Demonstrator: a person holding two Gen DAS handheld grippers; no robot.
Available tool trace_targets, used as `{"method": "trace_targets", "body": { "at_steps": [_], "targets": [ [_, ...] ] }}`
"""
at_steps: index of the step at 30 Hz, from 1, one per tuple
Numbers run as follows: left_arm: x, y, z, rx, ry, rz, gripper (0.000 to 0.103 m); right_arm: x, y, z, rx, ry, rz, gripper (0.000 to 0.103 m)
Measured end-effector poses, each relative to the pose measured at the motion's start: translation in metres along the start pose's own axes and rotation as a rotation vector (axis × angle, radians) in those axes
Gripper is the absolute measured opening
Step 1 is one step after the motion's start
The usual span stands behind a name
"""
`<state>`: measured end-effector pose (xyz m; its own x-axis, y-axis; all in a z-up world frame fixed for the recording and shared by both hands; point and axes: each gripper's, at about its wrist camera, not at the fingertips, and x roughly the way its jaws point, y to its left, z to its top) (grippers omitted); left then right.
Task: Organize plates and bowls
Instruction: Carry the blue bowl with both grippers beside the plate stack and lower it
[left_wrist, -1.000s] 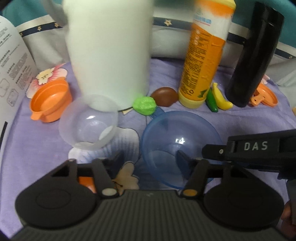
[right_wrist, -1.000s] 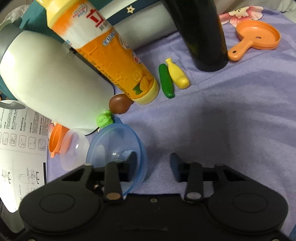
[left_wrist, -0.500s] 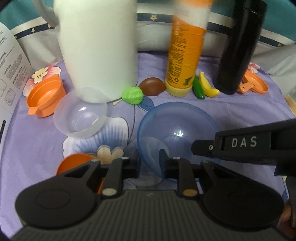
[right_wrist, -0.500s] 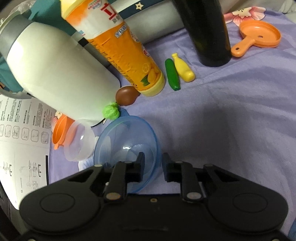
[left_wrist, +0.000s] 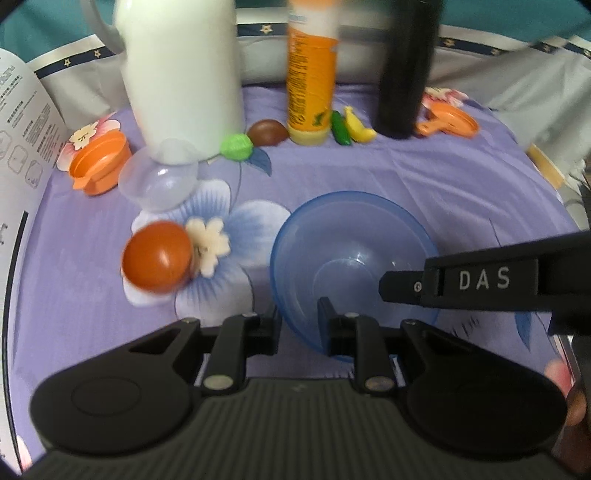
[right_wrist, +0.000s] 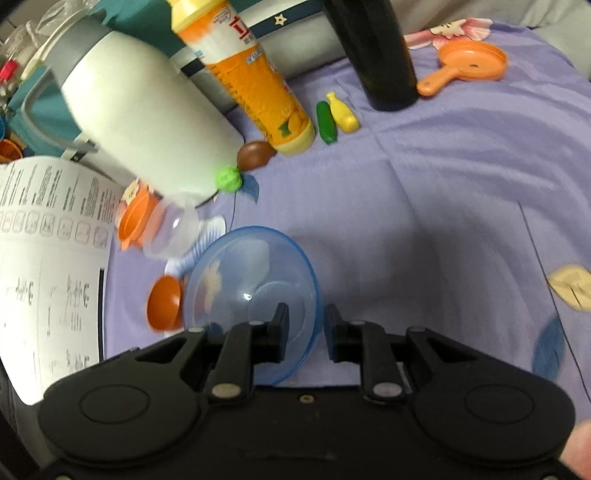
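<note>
We're over a purple floral sheet (left_wrist: 424, 177) with bottles lined up at the back. Both the left tool (left_wrist: 297, 325) and right tool (right_wrist: 306, 328) are clamped on the see-through blue bowl (left_wrist: 351, 236), opposite rims.

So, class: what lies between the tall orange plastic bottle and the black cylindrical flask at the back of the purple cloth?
Two small toys lie side by side: a green one nearer the orange bottle, a yellow one nearer the black flask. Both wrist views show it.
</note>
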<state>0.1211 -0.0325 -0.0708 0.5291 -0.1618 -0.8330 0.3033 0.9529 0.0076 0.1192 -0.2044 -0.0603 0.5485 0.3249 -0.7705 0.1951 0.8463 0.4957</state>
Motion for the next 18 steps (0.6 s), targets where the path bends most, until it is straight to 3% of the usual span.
{"method": "trace_targets", "body": {
  "at_steps": [18],
  "targets": [
    [-0.071,-0.005,-0.074,0.014,0.014,-0.035,0.02,-0.072,0.004,-0.087,-0.078,0.017,0.002,0.021]
  ]
}}
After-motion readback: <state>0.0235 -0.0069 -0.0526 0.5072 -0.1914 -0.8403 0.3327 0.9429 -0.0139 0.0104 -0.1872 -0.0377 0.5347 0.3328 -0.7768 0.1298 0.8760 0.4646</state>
